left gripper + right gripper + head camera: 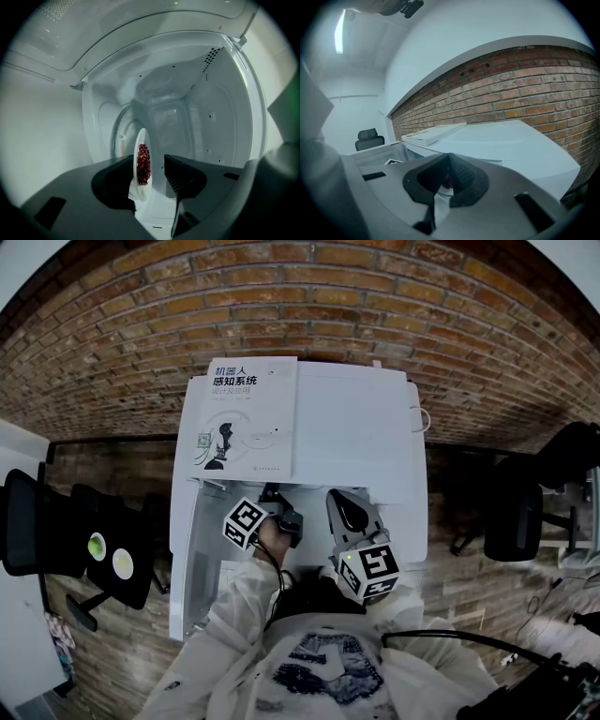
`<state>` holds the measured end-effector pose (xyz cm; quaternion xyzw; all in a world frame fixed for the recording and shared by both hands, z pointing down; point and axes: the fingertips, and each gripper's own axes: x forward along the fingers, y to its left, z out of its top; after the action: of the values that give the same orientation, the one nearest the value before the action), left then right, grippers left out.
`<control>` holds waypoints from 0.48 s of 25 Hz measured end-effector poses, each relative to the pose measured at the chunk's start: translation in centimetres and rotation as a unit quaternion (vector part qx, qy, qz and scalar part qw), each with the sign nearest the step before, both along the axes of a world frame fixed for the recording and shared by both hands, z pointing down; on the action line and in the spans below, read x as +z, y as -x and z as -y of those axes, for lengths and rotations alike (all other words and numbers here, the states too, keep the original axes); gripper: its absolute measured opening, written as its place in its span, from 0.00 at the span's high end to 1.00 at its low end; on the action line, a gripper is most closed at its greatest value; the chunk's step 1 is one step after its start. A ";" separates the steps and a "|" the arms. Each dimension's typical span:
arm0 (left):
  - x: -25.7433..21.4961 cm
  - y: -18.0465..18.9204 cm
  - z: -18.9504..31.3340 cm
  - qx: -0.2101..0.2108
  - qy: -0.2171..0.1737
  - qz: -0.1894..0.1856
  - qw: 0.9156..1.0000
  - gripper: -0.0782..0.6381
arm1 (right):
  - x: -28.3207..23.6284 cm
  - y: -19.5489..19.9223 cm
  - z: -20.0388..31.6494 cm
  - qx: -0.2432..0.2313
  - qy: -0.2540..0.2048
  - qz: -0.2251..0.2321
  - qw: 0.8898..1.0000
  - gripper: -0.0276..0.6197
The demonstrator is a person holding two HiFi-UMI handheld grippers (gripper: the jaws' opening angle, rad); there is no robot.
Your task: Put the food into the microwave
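Red food (143,164), unseen in head view, sits between the left gripper's (149,159) fingers (180,176).

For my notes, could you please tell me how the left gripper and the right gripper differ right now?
The left gripper has its jaws apart around the plate of red food; the right gripper has its jaws together, empty. The left gripper reaches inside the microwave; the right gripper is outside it. Both point toward the microwave.
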<state>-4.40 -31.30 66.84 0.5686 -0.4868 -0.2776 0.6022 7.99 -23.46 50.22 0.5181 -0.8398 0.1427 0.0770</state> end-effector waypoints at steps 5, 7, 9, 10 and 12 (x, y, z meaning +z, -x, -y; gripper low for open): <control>0.0 0.2 -0.1 -0.002 0.003 0.005 1.000 0.60 | 0.1 0.1 -0.1 -0.002 0.001 0.001 1.000 0.94; 0.0 0.2 0.0 -0.001 0.004 0.012 1.000 0.59 | 0.1 0.1 -0.1 -0.002 0.002 0.001 1.000 0.94; -0.1 0.3 0.0 0.001 0.005 0.025 1.000 0.57 | 0.2 0.1 -0.1 -0.002 0.002 0.001 1.000 0.94; -0.1 0.3 -0.1 0.003 0.006 0.033 0.999 0.57 | 0.2 0.1 -0.1 -0.002 0.002 0.001 1.000 0.94; -0.1 0.3 -0.2 0.006 0.007 0.053 0.999 0.56 | 0.2 0.0 -0.1 -0.002 0.002 0.001 1.000 0.94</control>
<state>-4.69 -31.14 66.74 0.5815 -0.5166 -0.2399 0.5808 7.98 -23.38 50.39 0.5164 -0.8405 0.1449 0.0770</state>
